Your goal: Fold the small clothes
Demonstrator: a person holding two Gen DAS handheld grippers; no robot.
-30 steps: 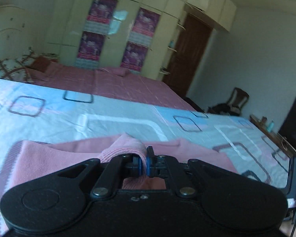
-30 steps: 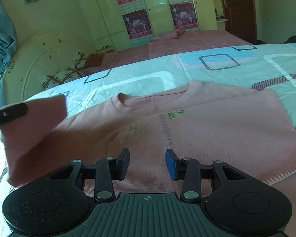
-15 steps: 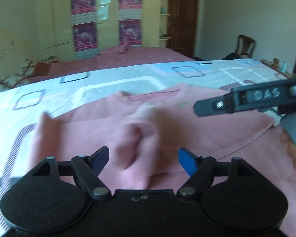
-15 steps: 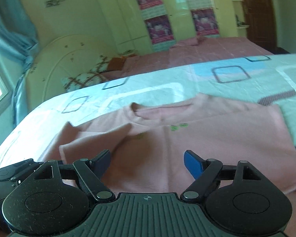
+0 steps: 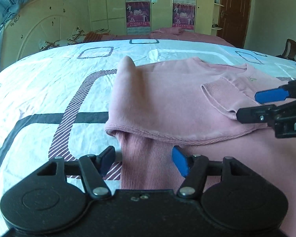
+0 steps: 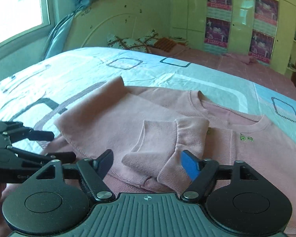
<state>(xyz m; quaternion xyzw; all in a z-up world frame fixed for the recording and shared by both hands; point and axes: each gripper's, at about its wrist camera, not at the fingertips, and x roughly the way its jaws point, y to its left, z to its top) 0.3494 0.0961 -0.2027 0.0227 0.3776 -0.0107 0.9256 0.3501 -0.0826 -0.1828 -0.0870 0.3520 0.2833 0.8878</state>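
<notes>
A pink sweatshirt (image 5: 167, 98) lies on the patterned bedsheet (image 5: 49, 90), its left side folded over the chest. The folded sleeve's cuff (image 6: 167, 138) rests on top near the collar. My left gripper (image 5: 144, 162) hovers low over the ribbed hem at the shirt's left edge. Its jaws are closing with hem fabric between them, but the pads are not pressing on it. My right gripper (image 6: 148, 165) straddles the cuff. Its jaws are closing too, and the blue pad is close against the cloth. The right wrist view shows the left gripper (image 6: 57, 146) at the fold's edge. The left wrist view shows the right gripper (image 5: 256, 106) beside the cuff (image 5: 223, 96).
A cream headboard (image 6: 108, 23) and pillows (image 6: 132, 41) stand at the bed's far end, under a window with blue curtains (image 6: 15, 6). Beyond lie a second pink bed, a wardrobe with posters (image 5: 159, 6), a dark door and a chair (image 5: 292, 49).
My left gripper released the pink sleeve, which now lies folded across the shirt, and sank to the hem. Both grippers opened wide, then narrowed a little. Both views swung left.
</notes>
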